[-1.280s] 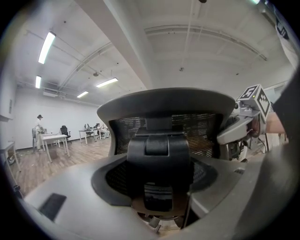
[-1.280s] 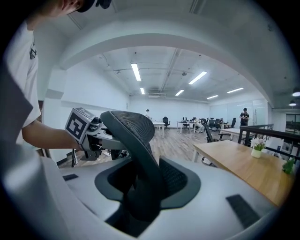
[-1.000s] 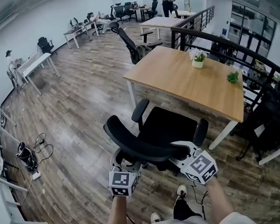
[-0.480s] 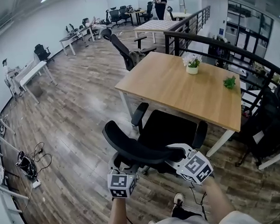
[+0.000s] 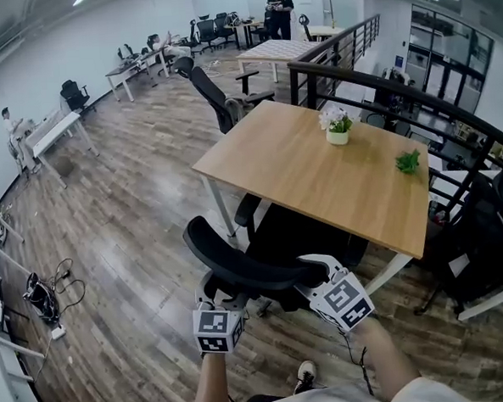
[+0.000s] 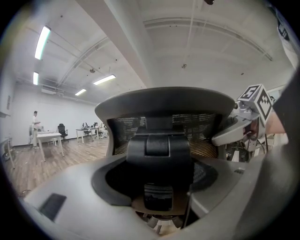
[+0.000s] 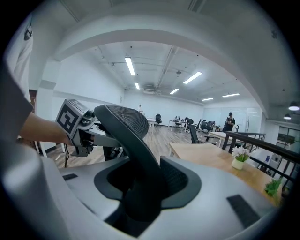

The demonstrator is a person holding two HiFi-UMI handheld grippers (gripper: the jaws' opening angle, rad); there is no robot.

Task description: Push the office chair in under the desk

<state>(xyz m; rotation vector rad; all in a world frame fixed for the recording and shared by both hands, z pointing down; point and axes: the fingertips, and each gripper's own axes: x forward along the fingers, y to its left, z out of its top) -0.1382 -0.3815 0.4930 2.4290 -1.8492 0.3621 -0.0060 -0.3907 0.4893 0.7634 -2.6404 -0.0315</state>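
A black office chair (image 5: 249, 269) stands in front of a wooden desk (image 5: 318, 171). Its seat (image 5: 294, 231) is partly under the desktop. In the head view my left gripper (image 5: 223, 298) holds the curved backrest from behind at its left. My right gripper (image 5: 312, 274) holds it at its right end. In the left gripper view the backrest's black centre bracket (image 6: 158, 147) sits between the jaws of the left gripper (image 6: 157, 187). In the right gripper view the mesh backrest edge (image 7: 133, 150) is clamped in the right gripper (image 7: 145, 187).
A white flower pot (image 5: 337, 124) and a small green plant (image 5: 407, 162) stand on the desk. A dark railing (image 5: 380, 86) runs behind it. Another office chair (image 5: 215, 92) is at the desk's far corner. Cables (image 5: 38, 296) lie on the floor at left. A person (image 5: 277, 3) stands far back.
The chair has rolled forward with both grippers on its backrest. Its seat and armrests have gone further under the desk's edge.
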